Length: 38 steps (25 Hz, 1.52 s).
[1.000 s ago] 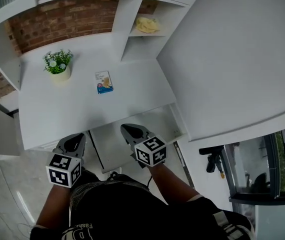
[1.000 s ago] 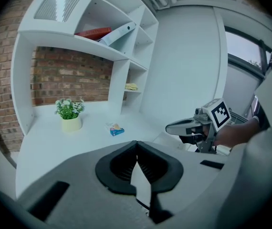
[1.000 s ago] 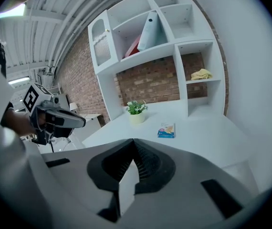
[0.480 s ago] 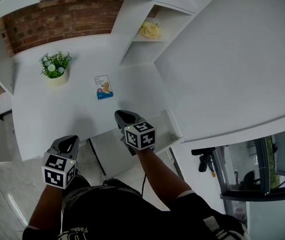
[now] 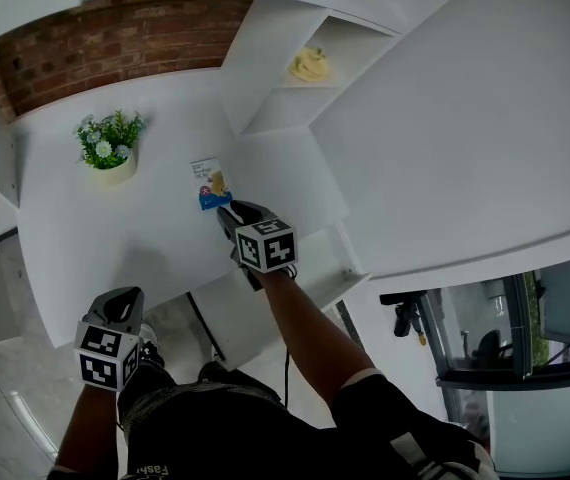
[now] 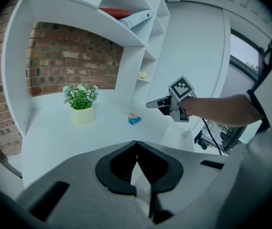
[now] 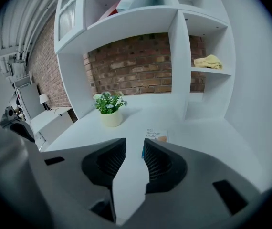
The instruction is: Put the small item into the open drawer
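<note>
The small item is a flat white and blue box (image 5: 208,182) lying on the white desk (image 5: 95,228). It also shows in the left gripper view (image 6: 132,119) and the right gripper view (image 7: 156,135). My right gripper (image 5: 228,211) hovers at the box's near edge. Its jaws are opening with a narrow gap and nothing between the pads (image 7: 134,146); the box lies just beyond the tips. The open white drawer (image 5: 349,271) juts out below the desk's front edge, under my right forearm. My left gripper (image 5: 128,298) hangs off the desk's front left, jaws shut and empty (image 6: 137,143).
A potted plant (image 5: 109,144) stands at the desk's back left. A shelf unit on the right holds a yellow cloth (image 5: 310,64). A brick wall (image 5: 115,38) runs behind the desk. A large white panel (image 5: 465,118) fills the right side.
My right gripper has moved from above the drawer forward over the desk to the box. The left gripper has drifted slightly back and left.
</note>
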Motion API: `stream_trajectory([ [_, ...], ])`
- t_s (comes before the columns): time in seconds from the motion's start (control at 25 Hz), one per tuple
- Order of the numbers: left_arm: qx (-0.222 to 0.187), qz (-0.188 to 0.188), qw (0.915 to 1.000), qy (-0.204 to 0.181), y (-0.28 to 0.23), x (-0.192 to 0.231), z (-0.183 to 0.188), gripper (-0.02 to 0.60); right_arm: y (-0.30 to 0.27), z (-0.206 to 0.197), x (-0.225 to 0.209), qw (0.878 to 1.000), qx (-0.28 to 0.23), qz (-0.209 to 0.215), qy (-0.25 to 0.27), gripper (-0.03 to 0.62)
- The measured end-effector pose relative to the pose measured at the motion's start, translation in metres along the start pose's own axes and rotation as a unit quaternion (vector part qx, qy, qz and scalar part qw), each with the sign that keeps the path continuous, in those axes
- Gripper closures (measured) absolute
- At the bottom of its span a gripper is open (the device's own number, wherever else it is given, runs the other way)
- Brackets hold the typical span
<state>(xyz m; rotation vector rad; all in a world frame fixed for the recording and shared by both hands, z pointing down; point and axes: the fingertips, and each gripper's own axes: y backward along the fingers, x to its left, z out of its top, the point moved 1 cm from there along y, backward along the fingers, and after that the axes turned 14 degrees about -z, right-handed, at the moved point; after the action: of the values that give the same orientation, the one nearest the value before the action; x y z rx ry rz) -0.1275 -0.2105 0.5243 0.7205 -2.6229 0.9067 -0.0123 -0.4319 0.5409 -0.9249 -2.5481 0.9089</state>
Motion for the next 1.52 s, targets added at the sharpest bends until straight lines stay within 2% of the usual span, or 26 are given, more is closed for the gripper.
stream_trajectory([
  [0.16, 0.008, -0.004, 1.0, 0.003, -0.001, 0.025, -0.001, 0.565, -0.031, 0.007, 0.0, 1.0, 0.009, -0.014, 0.0, 0.471],
  [0.36, 0.019, -0.009, 0.9998, 0.005, -0.005, 0.043, 0.005, 0.565, -0.071, 0.004, -0.006, 0.999, 0.034, -0.033, 0.004, 0.399],
  [0.52, 0.029, -0.009, 0.9995, 0.01, -0.004, 0.054, 0.007, 0.565, -0.105, -0.008, -0.018, 0.997, 0.068, -0.048, 0.002, 0.314],
  [0.76, 0.053, -0.006, 0.9985, 0.01, -0.001, 0.068, 0.0, 0.565, -0.145, -0.017, -0.032, 0.993, 0.099, -0.071, -0.009, 0.274],
  [1.16, 0.055, 0.012, 0.9979, 0.033, 0.017, 0.092, -0.009, 0.565, -0.186, -0.024, -0.033, 0.987, 0.136, -0.088, 0.001, 0.176],
  [1.36, 0.057, 0.012, 0.9974, 0.043, 0.02, 0.097, -0.016, 0.565, -0.194, -0.038, -0.036, 0.982, 0.164, -0.092, 0.003, 0.161],
  [1.52, 0.054, 0.01, 0.9973, 0.048, 0.02, 0.1, -0.017, 0.565, -0.198, -0.042, -0.038, 0.982, 0.167, -0.09, -0.003, 0.157],
])
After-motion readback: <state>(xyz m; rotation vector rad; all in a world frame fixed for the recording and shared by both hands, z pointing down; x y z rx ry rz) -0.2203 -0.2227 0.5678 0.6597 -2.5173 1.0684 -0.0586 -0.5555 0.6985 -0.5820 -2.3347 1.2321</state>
